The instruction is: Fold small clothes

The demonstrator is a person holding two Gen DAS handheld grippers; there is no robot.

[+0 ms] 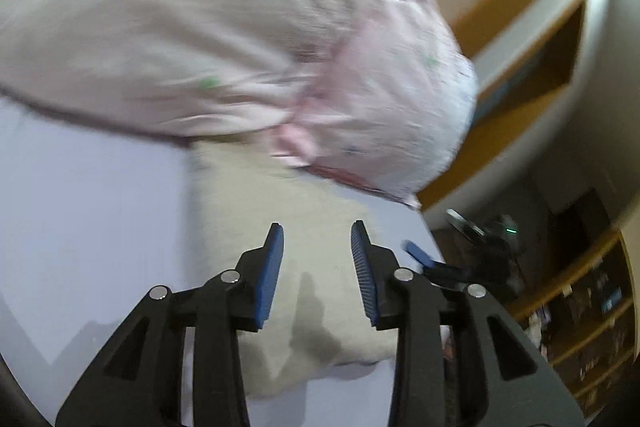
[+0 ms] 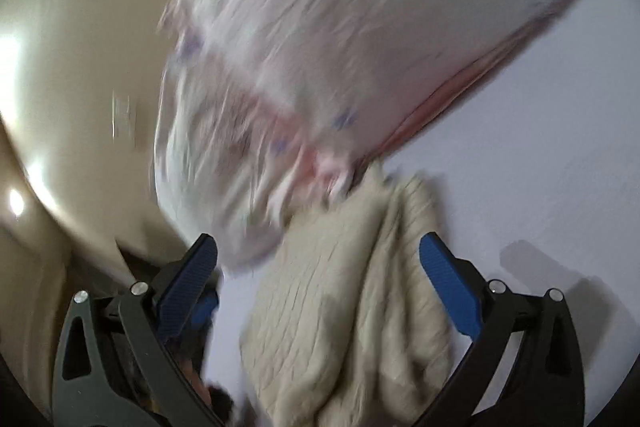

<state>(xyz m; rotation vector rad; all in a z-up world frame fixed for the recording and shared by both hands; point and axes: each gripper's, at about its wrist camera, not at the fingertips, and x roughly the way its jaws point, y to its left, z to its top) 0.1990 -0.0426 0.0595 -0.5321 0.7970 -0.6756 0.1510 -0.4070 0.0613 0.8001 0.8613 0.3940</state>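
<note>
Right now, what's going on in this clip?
A person is folding small clothes with two handheld grippers. Both the left gripper and right gripper are open and hold nothing. A pale pink printed garment is motion-blurred above the white table, apparently in mid-air. A cream knit garment lies bunched on the table beneath the grippers.

Pink garment (image 2: 320, 39) (blurred) overlaps beige knit (image 2: 344, 307) on white table (image 2: 540, 147).
</note>
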